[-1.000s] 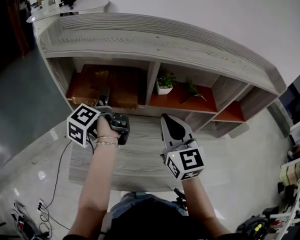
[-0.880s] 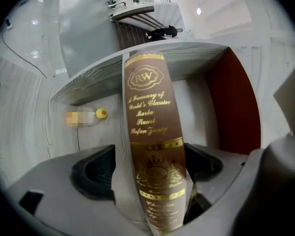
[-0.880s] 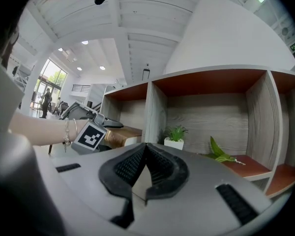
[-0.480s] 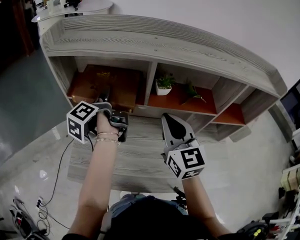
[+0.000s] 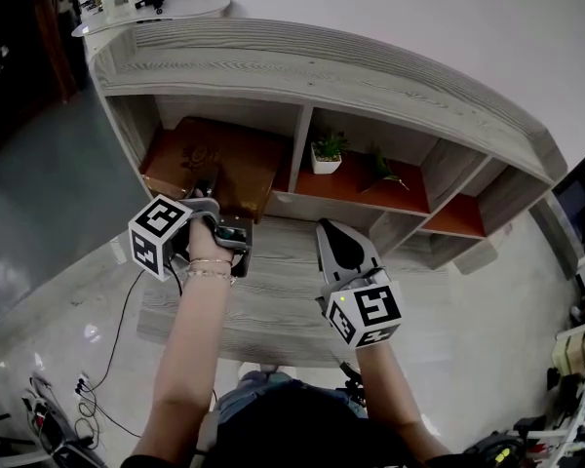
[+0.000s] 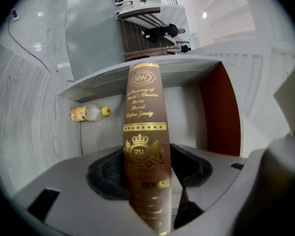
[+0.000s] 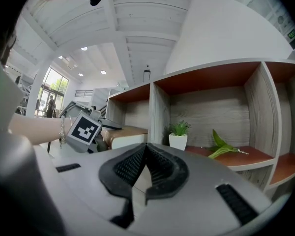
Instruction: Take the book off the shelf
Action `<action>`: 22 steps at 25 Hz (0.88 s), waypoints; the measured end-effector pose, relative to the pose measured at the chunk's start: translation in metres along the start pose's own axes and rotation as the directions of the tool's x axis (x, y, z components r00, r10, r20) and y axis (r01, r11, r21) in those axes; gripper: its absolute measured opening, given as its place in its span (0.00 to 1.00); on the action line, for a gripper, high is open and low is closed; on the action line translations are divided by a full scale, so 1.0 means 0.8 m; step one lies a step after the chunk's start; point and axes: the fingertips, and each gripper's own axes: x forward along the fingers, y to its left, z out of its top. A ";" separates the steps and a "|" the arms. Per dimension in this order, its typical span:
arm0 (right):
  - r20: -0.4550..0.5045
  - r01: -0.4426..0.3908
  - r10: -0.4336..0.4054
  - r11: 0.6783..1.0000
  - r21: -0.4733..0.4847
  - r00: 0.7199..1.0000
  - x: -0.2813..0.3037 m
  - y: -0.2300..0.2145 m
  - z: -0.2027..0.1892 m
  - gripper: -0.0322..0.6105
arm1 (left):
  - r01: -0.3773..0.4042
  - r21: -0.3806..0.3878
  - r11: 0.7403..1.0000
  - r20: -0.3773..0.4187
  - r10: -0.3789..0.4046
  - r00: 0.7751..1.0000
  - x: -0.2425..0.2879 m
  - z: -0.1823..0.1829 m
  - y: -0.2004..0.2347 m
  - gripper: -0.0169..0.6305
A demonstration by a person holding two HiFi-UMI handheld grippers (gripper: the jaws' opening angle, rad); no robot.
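Between the jaws of the left gripper (image 6: pixel 148 173), at lower centre of its view, stands the spine of the brown book (image 6: pixel 141 117). The jaws are closing, and their pads seem already to meet its covers. Grasping is the step in hand; next comes a level pull out of the shelf (image 5: pixel 302 71), from its left compartment. The book lies flat, spine toward the person, long axis along the shelf front. The right gripper (image 7: pixel 146 166) waits, clenched and empty.

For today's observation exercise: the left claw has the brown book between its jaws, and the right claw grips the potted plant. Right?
No. The right claw grips nothing: the right gripper view shows its jaws shut, empty, the potted plant standing apart on the shelf. The left claw does have the brown book between its closing jaws.
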 end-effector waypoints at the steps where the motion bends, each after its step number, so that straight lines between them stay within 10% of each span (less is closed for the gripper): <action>1: -0.001 -0.001 0.001 1.000 0.000 1.000 -0.002 0.001 0.000 0.06 | 0.006 0.000 1.000 -0.001 -0.006 1.000 -0.003 0.000 0.000 0.43; 11: 0.004 -0.014 0.014 1.000 0.002 1.000 -0.016 0.013 0.002 0.06 | 0.109 0.006 0.994 -0.043 -0.109 0.993 -0.028 -0.001 0.000 0.39; 22: 0.022 -0.029 0.029 1.000 -0.003 0.999 -0.026 0.026 0.009 0.06 | 0.228 0.290 0.929 -0.093 -0.210 0.973 -0.068 0.001 -0.038 0.38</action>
